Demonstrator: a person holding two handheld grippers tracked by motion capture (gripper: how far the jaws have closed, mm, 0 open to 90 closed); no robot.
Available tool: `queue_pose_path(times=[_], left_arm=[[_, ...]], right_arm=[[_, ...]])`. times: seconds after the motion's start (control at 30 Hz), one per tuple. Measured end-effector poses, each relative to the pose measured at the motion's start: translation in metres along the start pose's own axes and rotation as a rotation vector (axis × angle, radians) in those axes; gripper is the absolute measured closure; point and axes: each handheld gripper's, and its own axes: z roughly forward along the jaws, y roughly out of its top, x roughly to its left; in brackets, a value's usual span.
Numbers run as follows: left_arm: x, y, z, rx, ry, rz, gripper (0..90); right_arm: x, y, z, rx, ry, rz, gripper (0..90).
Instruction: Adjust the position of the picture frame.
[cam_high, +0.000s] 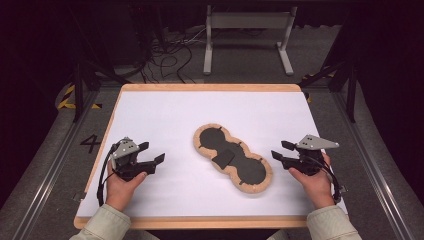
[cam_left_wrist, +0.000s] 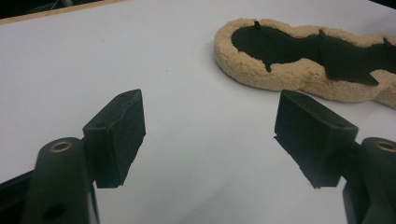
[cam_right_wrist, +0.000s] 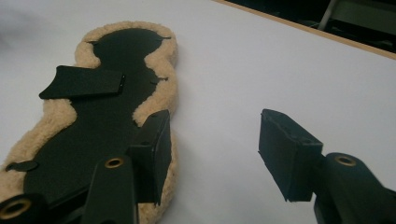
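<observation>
A peanut-shaped pad (cam_high: 232, 158) with a tan fleece rim and a black middle lies flat at the centre of the white table top (cam_high: 165, 110). A small black flap sticks up across its waist. In the left gripper view the fleece pad (cam_left_wrist: 289, 77) sits ahead to the right. In the right gripper view the fleece pad (cam_right_wrist: 98, 121) lies to the left. My left gripper (cam_high: 152, 152) is held left of the pad, open and empty, well apart from it. My right gripper (cam_high: 280, 151) hovers just right of the pad's near lobe, open with nothing between its fingers.
The white top has a wooden edge (cam_high: 210, 87). Beyond it stand a grey metal frame (cam_high: 247, 35) and loose cables (cam_high: 170, 55) on the floor. Rails (cam_high: 55, 160) run along both sides of the table.
</observation>
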Motion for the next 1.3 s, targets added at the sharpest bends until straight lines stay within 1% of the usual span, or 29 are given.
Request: queue_pose_path(times=[0.03,0.07,0.13,0.2,0.23,0.27,0.37,0.4,0.47,0.53,0.6,0.73,0.77,0.83,0.93,1.0,1.03,1.17,1.2,1.23,1.3], left_arm=[[0.000,0.000,0.000,0.001,-0.001,-0.004,25.3],[0.000,0.000,0.000,0.001,-0.001,-0.004,25.3],[-0.001,0.000,0.000,0.003,0.001,0.002,25.3],[-0.002,0.001,0.001,0.008,0.001,0.012,25.3],[-0.003,0.001,0.001,0.008,-0.003,0.008,25.3],[-0.003,0.001,0.001,0.008,-0.004,0.011,25.3],[-0.002,0.001,0.000,0.012,-0.010,0.003,25.3],[-0.001,0.000,0.000,0.008,-0.006,0.006,25.2],[-0.001,-0.001,0.000,0.007,-0.008,-0.007,25.3],[0.000,-0.001,-0.002,0.014,-0.002,0.001,25.2],[0.000,-0.002,-0.003,0.018,0.000,0.000,25.2],[-0.001,-0.005,-0.005,0.024,0.010,0.001,25.0],[0.000,-0.005,-0.005,0.024,0.015,0.001,24.7],[0.000,-0.006,-0.007,0.022,0.019,-0.001,24.6],[0.001,-0.009,-0.010,0.029,0.026,-0.003,24.5],[0.002,-0.011,-0.012,0.032,0.031,-0.008,24.5],[0.002,-0.012,-0.013,0.035,0.032,-0.013,24.5],[0.003,-0.014,-0.016,0.035,0.039,-0.015,24.5],[0.003,-0.014,-0.015,0.029,0.040,-0.025,24.5],[0.003,-0.014,-0.015,0.029,0.040,-0.025,24.5],[0.005,-0.014,-0.013,0.031,0.032,-0.032,24.5]], right_arm=[[0.001,0.002,0.001,0.013,0.006,0.002,45.5],[0.001,0.002,0.001,0.013,0.006,0.002,45.5],[0.002,0.004,0.002,0.026,0.004,-0.002,46.2],[0.003,0.006,0.003,0.023,0.007,-0.013,47.2],[0.004,0.008,0.003,0.025,0.009,-0.013,47.7],[0.004,0.010,0.004,0.031,0.012,-0.016,48.2],[0.007,0.017,0.005,0.043,0.025,-0.028,50.3],[0.008,0.020,0.006,0.047,0.030,-0.034,50.7],[0.009,0.026,0.008,0.050,0.041,-0.039,51.4],[0.010,0.031,0.010,0.052,0.050,-0.036,51.8],[0.009,0.036,0.013,0.053,0.059,-0.033,52.1],[0.009,0.048,0.020,0.071,0.080,-0.040,50.8],[0.010,0.052,0.023,0.085,0.087,-0.040,49.9],[0.010,0.058,0.029,0.103,0.113,-0.041,49.9],[0.010,0.067,0.035,0.114,0.112,-0.053,52.2],[0.009,0.072,0.037,0.097,0.113,-0.051,54.7],[0.008,0.074,0.039,0.098,0.118,-0.046,55.1],[0.008,0.083,0.048,0.122,0.125,-0.045,57.4],[0.007,0.086,0.050,0.124,0.131,-0.052,58.3],[0.007,0.086,0.050,0.124,0.131,-0.052,58.3],[0.007,0.091,0.055,0.145,0.133,-0.051,59.1]])
